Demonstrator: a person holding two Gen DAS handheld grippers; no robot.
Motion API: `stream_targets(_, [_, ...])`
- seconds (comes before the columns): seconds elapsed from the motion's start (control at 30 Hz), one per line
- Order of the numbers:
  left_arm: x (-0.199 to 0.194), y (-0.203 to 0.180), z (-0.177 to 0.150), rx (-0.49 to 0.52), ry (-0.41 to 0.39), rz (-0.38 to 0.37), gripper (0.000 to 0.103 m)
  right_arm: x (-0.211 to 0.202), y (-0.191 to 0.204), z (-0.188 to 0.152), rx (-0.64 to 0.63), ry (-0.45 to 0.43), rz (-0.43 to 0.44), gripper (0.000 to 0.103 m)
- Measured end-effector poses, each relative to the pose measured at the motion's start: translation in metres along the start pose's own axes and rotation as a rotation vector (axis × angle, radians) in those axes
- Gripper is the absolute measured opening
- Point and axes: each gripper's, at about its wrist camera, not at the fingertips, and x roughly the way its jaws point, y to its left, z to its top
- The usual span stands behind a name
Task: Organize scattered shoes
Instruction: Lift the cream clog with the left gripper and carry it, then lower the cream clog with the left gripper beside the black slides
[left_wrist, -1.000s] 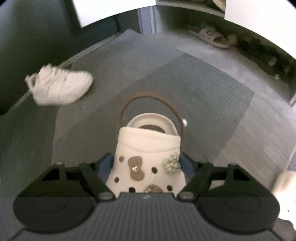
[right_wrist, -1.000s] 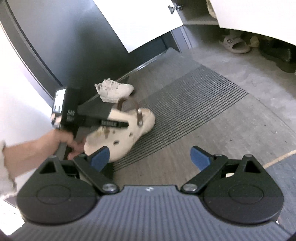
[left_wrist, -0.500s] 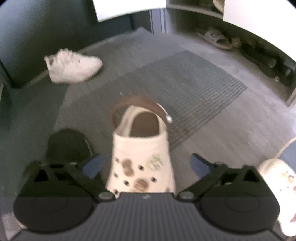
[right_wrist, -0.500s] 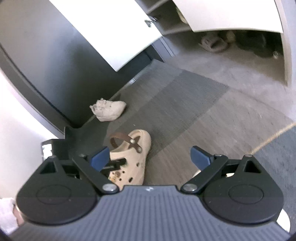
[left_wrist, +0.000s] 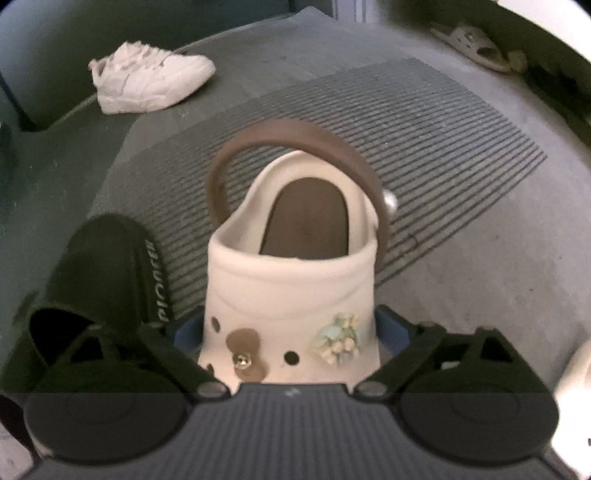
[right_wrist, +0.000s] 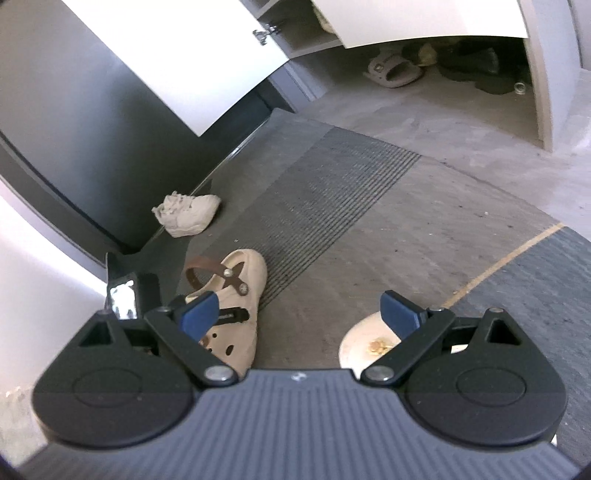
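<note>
A cream clog (left_wrist: 291, 280) with a brown heel strap and charms stands on the floor at the edge of the ribbed mat (left_wrist: 424, 129). My left gripper (left_wrist: 290, 326) straddles its toe, jaws closing, a blue pad close at each side. The same clog (right_wrist: 236, 295) shows in the right wrist view. My right gripper (right_wrist: 300, 312) is open over bare floor with nothing between its fingers. The toe of a second cream clog (right_wrist: 365, 343) lies under its right finger. A white sneaker (left_wrist: 147, 83) lies by the dark wall.
A black slipper (left_wrist: 110, 273) lies just left of the clog. A tan sandal (right_wrist: 391, 72) and dark shoes sit under the open white cabinet. A dark wall runs along the left. A yellow line (right_wrist: 509, 258) crosses the floor at right.
The left gripper let go of the clog, opened wide, then came down around its toe. The black slipper came into view. The right gripper's view rolled and the second clog's toe appeared.
</note>
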Motion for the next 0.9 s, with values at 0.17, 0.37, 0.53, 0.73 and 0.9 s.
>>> stream_targets(0.17, [-0.025, -0.015, -0.029, 0.024, 0.015, -0.016, 0.093, -0.008, -0.004, -0.001, 0.012, -0.021, 0.003, 0.096])
stream_targets(0.37, [-0.056, -0.059, -0.077, 0.019, 0.060, -0.042, 0.093, -0.019, -0.002, -0.004, -0.004, -0.032, 0.028, 0.096])
stream_targets(0.53, [-0.068, -0.075, -0.097, -0.018, 0.064, -0.062, 0.094, -0.030, 0.001, 0.001, -0.020, -0.013, 0.040, 0.096])
stream_targets(0.73, [-0.124, -0.072, -0.100, -0.007, 0.012, -0.107, 0.099, -0.066, 0.032, 0.030, -0.144, 0.026, 0.057, 0.096])
stream_targets(0.9, [-0.207, -0.057, -0.095, -0.023, -0.023, -0.130, 0.100, -0.107, 0.072, 0.058, -0.238, 0.103, 0.106, 0.096])
